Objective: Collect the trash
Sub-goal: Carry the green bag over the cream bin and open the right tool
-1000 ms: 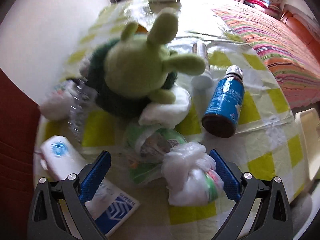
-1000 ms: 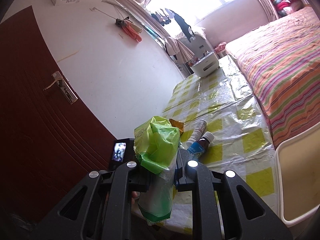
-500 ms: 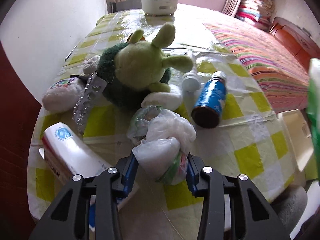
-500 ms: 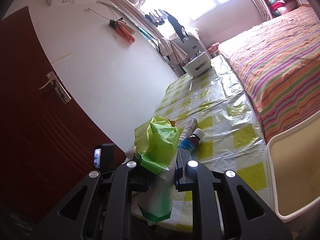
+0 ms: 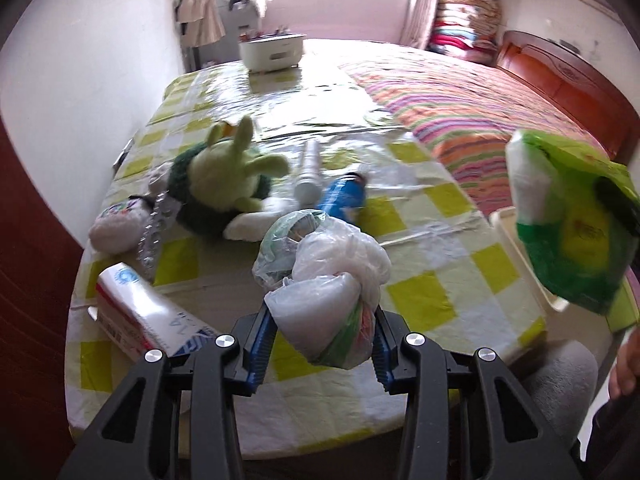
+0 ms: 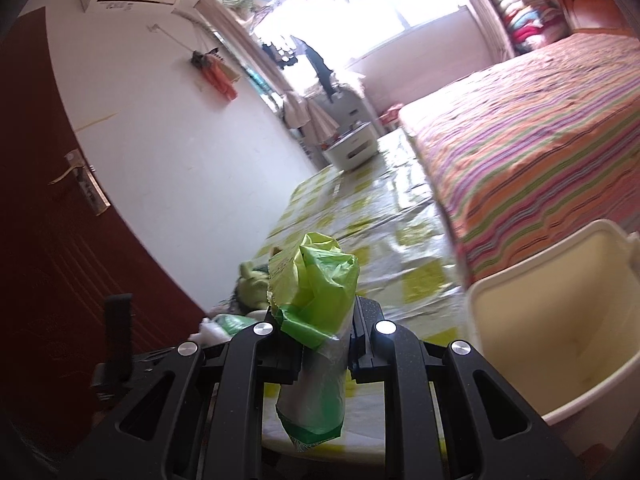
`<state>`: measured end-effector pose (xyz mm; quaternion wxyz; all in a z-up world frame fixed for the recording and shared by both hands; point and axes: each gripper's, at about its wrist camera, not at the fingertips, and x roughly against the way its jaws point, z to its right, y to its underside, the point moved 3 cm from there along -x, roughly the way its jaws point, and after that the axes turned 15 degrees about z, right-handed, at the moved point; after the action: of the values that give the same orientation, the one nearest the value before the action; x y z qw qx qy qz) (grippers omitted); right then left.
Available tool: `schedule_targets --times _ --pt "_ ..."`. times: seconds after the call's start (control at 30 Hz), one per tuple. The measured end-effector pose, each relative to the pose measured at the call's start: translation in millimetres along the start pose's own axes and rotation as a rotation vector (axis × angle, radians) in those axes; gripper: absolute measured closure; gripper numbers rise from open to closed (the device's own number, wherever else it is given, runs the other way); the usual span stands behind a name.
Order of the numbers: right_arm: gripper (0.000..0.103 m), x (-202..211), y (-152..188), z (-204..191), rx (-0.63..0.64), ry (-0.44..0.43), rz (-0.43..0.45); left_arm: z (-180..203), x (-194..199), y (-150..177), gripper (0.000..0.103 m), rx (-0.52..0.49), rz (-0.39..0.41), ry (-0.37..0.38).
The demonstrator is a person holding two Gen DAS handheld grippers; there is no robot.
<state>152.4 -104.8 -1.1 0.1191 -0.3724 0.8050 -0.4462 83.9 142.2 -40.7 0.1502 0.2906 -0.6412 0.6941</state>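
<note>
My left gripper (image 5: 320, 340) is shut on a knotted white plastic bag of trash (image 5: 324, 308), lifted above the checked table (image 5: 420, 292). A second crumpled clear bag (image 5: 288, 240) hangs with it, just behind. My right gripper (image 6: 326, 348) is shut on a green plastic bag (image 6: 316, 284), its clear lower part drooping below the fingers. That green bag (image 5: 572, 224) also shows at the right of the left wrist view. A cream bin (image 6: 560, 320) stands open to the right of the right gripper.
On the table lie a green plush toy (image 5: 224, 188), a blue bottle (image 5: 344, 196), a white tube (image 5: 310, 172), a white box (image 5: 136, 308), a blister pack (image 5: 154, 224) and a white basket (image 5: 272, 50). A striped bed (image 5: 480, 120) lies on the right, a dark door (image 6: 60, 240) on the left.
My left gripper closed on the white bag and lifted it off the table, pulling back. The right gripper with the green bag swung toward the bin, which now fills more of its view.
</note>
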Motion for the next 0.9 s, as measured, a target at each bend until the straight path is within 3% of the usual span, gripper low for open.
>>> schedule_targets --times 0.4,0.77,0.8,0.9 --pt "0.085 31 -18 67 0.109 0.346 0.095 63 5 -9 0.063 -0.089 0.008 0.117" --pt "0.083 14 -20 98 0.189 0.531 0.088 113 7 -18 0.062 -0.157 0.010 0.205" --pt "0.083 13 -20 98 0.191 0.539 0.087 118 7 -19 0.062 -0.165 0.010 0.214" --pt "0.065 10 -21 105 0.174 0.570 0.089 129 7 -19 0.062 -0.181 0.010 0.233"
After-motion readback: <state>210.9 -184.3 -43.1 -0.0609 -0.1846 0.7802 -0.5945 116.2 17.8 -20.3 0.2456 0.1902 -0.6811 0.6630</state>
